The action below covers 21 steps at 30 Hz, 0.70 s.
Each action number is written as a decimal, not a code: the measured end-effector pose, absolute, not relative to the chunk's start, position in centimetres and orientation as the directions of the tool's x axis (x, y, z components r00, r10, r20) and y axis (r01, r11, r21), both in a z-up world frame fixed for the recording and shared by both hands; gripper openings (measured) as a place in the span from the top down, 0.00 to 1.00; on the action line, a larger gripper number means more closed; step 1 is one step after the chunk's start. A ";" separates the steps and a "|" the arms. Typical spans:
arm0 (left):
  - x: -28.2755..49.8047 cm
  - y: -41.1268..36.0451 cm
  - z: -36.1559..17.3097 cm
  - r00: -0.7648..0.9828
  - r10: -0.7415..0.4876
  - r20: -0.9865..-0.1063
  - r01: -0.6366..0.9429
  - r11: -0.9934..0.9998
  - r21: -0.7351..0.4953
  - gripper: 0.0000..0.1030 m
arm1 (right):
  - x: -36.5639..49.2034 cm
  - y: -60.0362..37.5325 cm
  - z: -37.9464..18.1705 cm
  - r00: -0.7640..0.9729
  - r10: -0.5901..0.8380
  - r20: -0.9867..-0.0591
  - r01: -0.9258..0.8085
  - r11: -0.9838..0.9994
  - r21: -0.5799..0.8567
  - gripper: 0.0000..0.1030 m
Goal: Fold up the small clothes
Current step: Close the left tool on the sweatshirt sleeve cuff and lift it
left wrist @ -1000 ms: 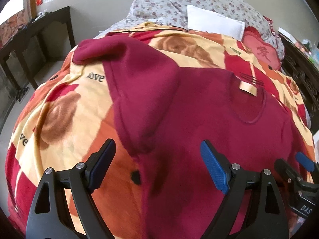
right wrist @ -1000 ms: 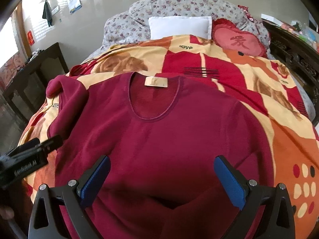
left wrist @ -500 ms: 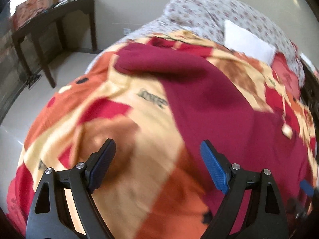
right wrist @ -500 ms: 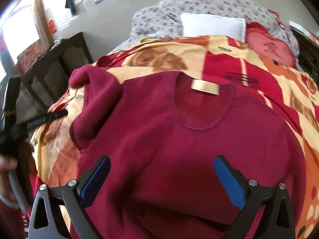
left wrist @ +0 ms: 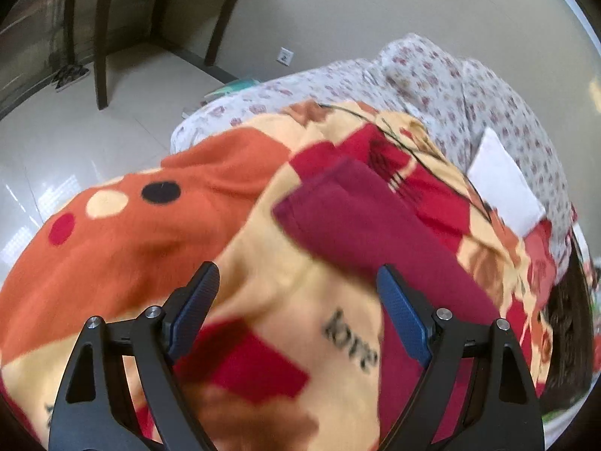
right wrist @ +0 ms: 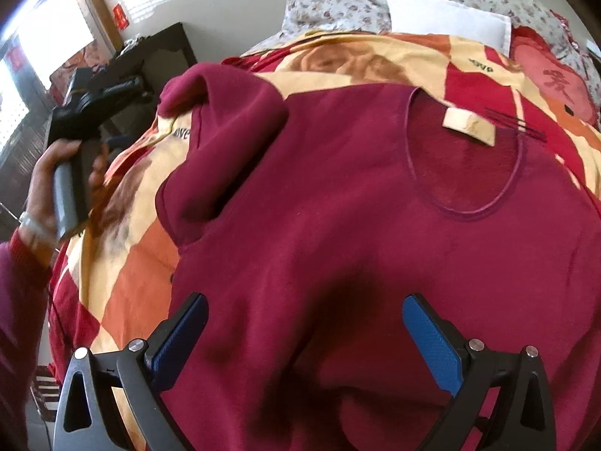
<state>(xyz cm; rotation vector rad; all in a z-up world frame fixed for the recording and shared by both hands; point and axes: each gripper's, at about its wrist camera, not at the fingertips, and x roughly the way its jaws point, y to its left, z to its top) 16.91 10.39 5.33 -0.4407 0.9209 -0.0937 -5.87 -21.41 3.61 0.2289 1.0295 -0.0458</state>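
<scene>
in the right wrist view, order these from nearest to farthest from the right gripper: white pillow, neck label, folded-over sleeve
From the right gripper:
1. folded-over sleeve, ahead to the left on the sweater.
2. neck label, ahead to the right, inside the collar.
3. white pillow, at the head of the bed.

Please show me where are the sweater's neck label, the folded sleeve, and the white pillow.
Label (right wrist: 469, 127): right wrist view, middle of the beige tag.
Sleeve (right wrist: 225, 143): right wrist view, middle of the folded part.
Pillow (right wrist: 447, 18): right wrist view, its flat face.
</scene>
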 end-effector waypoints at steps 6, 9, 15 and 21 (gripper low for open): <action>19.5 10.7 4.5 0.641 -0.283 -0.713 -0.133 0.874 -0.467 0.24 | -6.0 -21.6 2.8 0.488 0.107 -0.866 0.152 0.967 0.206 0.01; 20.6 9.8 4.0 0.607 -0.309 -0.732 -0.096 0.886 -0.453 0.55 | -6.2 -21.8 2.6 0.476 0.109 -0.872 0.162 0.964 0.210 0.01; 19.3 8.3 6.1 0.637 -0.242 -0.732 -0.019 0.944 -0.329 0.90 | -6.8 -22.5 3.2 0.486 0.108 -0.867 0.181 0.958 0.221 0.01; 13.3 7.3 14.3 0.686 -0.311 -0.658 0.157 0.946 -0.283 0.91 | -7.8 -23.8 4.2 0.524 0.131 -0.842 0.204 0.940 0.274 0.01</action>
